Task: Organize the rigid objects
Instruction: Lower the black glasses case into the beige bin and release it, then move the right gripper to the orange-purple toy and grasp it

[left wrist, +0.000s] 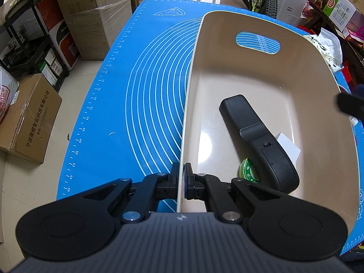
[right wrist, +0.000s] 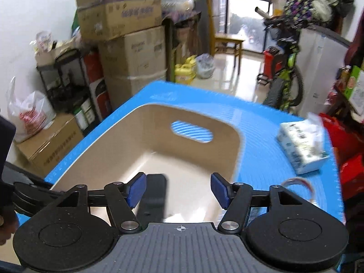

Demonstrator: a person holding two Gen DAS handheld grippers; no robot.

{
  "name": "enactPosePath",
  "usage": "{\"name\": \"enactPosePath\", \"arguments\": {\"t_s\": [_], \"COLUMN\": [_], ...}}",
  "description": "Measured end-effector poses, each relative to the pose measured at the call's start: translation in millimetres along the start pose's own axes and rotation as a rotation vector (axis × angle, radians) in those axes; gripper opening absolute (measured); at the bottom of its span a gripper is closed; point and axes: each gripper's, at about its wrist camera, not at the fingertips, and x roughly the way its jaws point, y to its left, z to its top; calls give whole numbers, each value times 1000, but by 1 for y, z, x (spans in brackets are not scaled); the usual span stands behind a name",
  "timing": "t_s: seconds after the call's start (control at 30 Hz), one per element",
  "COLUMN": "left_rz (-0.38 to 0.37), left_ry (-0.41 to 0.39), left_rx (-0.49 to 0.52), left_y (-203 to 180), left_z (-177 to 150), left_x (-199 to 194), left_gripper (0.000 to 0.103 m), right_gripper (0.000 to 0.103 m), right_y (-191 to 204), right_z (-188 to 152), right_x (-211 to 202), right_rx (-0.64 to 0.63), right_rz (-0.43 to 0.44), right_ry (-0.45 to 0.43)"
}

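Observation:
A beige plastic bin (left wrist: 284,72) with a handle slot stands on the blue mat (left wrist: 145,104). Inside lie a black remote (left wrist: 257,141), a round green tin (left wrist: 249,171) and a white card (left wrist: 287,146). My left gripper (left wrist: 182,177) is shut on the bin's left wall near its front corner. In the right wrist view my right gripper (right wrist: 178,190) is open and empty above the bin (right wrist: 113,141), with the remote (right wrist: 154,198) below between its fingers. A tissue pack (right wrist: 301,146) and a small ring-like item (right wrist: 298,183) lie on the mat (right wrist: 257,122) to the right of the bin.
Cardboard boxes (left wrist: 29,118) and a black shelf (left wrist: 34,45) stand on the floor left of the table. A bicycle (right wrist: 286,72) and a cluttered shelf (left wrist: 336,11) are at the right. The mat's left half (left wrist: 102,136) lies between the bin and the table edge.

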Motion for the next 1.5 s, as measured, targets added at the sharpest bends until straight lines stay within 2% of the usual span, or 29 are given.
{"name": "enactPosePath", "arguments": {"t_s": [0.17,0.47,0.63,0.9,1.07,1.17,1.33,1.5], "left_rz": [0,0,1,8,7,6,7,7], "left_ry": [0,0,0,3,3,4,3,2], "left_rx": [-1,-1,0,-1,-1,-2,0,1], "left_y": [0,0,0,-1,-1,-1,-2,-1], "left_z": [0,0,0,0,0,0,0,0], "left_x": [0,0,0,0,0,0,1,0], "left_gripper": [5,5,5,6,6,5,6,6], "right_gripper": [73,73,73,75,75,75,75,77], "right_y": [-49,-138,-168,-178,-174,-167,-175,-189], "right_z": [-10,-61,-88,-105,-100,-98,-99,-106], "right_x": [-12,4,23,49,58,62,53,54], "right_rx": [61,353,523,580,582,554,635,750], "right_rz": [-95,-252,-287,-309,-332,-370,-378,-368], "right_ry": [1,98,157,183,145,158,154,193]}}
